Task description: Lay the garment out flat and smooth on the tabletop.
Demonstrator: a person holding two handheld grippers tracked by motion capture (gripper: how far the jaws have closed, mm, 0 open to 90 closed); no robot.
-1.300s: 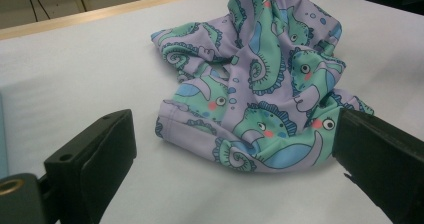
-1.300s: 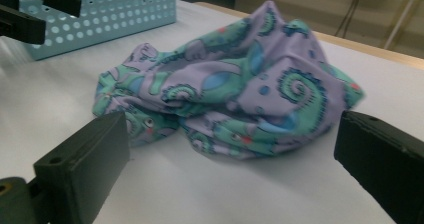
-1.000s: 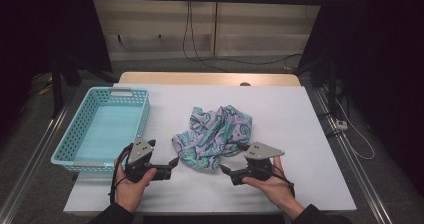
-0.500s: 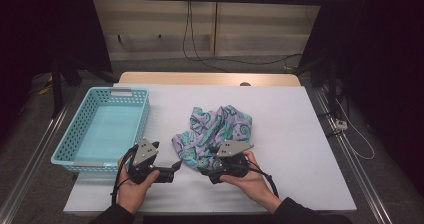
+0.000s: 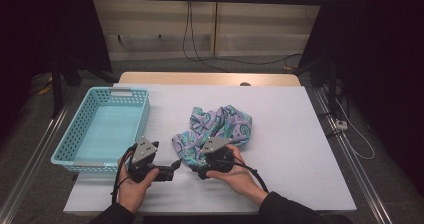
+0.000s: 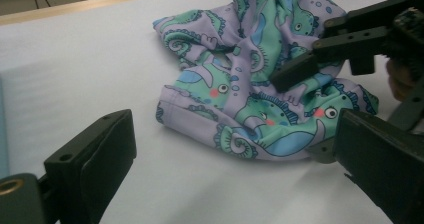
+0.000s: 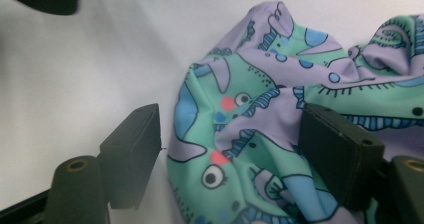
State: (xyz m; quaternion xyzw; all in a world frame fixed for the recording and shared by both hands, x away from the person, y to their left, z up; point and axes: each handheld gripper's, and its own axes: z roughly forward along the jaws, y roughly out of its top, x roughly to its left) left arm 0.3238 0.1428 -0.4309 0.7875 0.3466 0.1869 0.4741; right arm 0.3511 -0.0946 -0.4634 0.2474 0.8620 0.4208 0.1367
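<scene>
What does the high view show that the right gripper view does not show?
High view alone: the turquoise basket, both hands, the left tongs, open, beside the cloth.

Right gripper view alone: close print detail, a cartoon eye and pink dots, with cloth lying between its own open jaws.

Both: the patterned cloth, the white table and the right tongs.

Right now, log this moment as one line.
right gripper: jaws just closing, straddling crumpled purple-and-green patterned cloth | left gripper: open beside it | turquoise plastic basket: empty

Cloth's [image 7: 280, 134] lower folds cut off
</scene>
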